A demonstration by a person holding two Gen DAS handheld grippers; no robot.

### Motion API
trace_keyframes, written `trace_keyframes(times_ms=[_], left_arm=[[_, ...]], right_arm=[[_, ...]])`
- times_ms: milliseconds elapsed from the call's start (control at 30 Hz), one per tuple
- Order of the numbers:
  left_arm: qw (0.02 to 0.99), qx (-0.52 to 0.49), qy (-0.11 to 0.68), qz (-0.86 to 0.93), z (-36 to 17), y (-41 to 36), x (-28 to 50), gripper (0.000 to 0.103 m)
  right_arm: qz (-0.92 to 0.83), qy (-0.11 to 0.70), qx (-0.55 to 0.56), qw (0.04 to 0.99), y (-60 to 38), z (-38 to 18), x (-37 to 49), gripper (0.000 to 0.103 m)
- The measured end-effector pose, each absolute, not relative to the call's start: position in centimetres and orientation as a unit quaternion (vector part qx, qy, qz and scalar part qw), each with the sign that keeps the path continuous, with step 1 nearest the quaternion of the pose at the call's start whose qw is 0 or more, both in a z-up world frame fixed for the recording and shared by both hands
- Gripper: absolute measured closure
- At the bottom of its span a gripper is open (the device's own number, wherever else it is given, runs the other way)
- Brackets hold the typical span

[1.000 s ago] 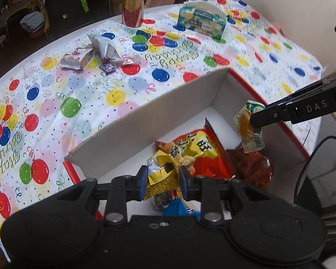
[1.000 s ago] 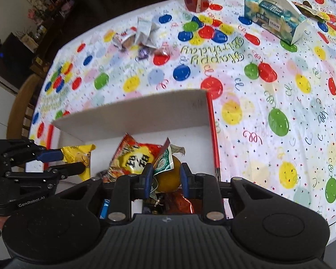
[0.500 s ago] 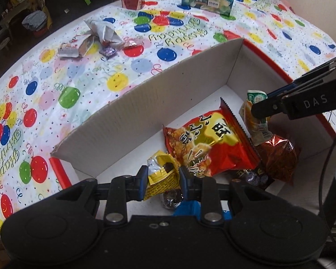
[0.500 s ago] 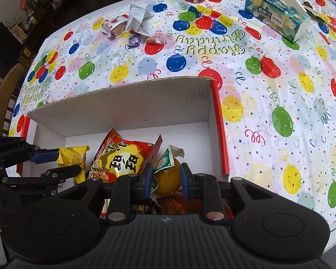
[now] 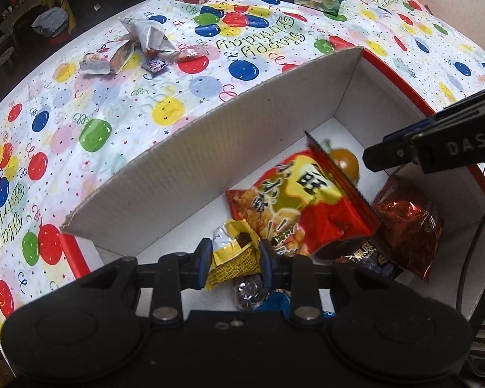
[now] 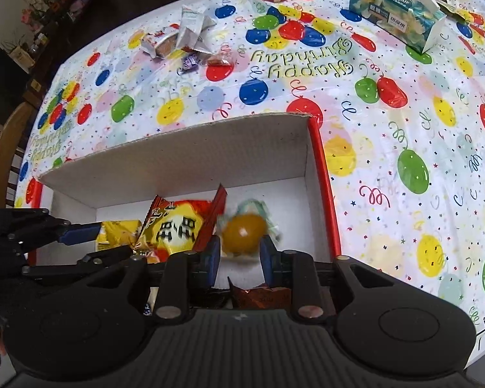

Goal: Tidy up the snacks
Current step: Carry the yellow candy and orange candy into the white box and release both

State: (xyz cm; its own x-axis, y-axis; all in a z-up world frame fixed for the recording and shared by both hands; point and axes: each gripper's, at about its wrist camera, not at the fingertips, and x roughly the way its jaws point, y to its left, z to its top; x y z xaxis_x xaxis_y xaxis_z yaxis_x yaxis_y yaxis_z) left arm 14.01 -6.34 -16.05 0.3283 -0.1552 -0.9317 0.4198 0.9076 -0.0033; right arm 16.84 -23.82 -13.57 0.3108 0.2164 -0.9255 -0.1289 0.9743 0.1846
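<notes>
Snacks are piling up inside the white cardboard box (image 5: 210,174) sitting on the balloon tablecloth (image 6: 388,135). The left gripper (image 5: 232,260) is pinching a yellow packet (image 5: 231,255) over the near-left part of the box, just beside the big red and yellow bag (image 5: 294,203). The right gripper (image 6: 239,255) is hanging over the right end of the box with its fingers (image 6: 211,258) spread; the orange ball in a clear wrapper (image 6: 242,231) is showing blurred between them, and whether they are touching it cannot be told. In the left view this ball is lying on the box floor behind the big bag. A dark red foil bag (image 5: 407,226) is resting at the near-right corner. More wrappers (image 6: 184,37) are lying loose far across the table, well apart from the tissue box (image 6: 397,9).
</notes>
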Motion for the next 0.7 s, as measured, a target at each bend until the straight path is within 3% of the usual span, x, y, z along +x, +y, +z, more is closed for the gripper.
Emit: trace_keyframes(times_ms=[133,267,600,667,700], left_arm=[[0.806,0.114,0.553,-0.177,-15.9,-6.1,13.9,0.068],[0.812,0.108,0.545,-0.179,-15.3,-5.7,13.4,0.046],[0.829,0.092,0.515,-0.198,-12.6,-5.3,11.9,0.039],[0.833,0.086,0.508,-0.199,-11.8,-5.1,11.6,0.036],[0.836,0.083,0.504,-0.201,-11.4,-5.0,11.5,0.033]], right_arm=[[0.117,0.573,0.043,0.81,-24.0,-12.8,16.4,0.078],[0.125,0.572,0.046,0.809,-24.0,-12.3,15.7,0.077],[0.144,0.558,0.045,0.816,-23.4,-10.3,14.0,0.076],[0.145,0.553,0.045,0.819,-23.3,-9.8,13.6,0.07],[0.146,0.55,0.046,0.821,-23.2,-9.5,13.4,0.056]])
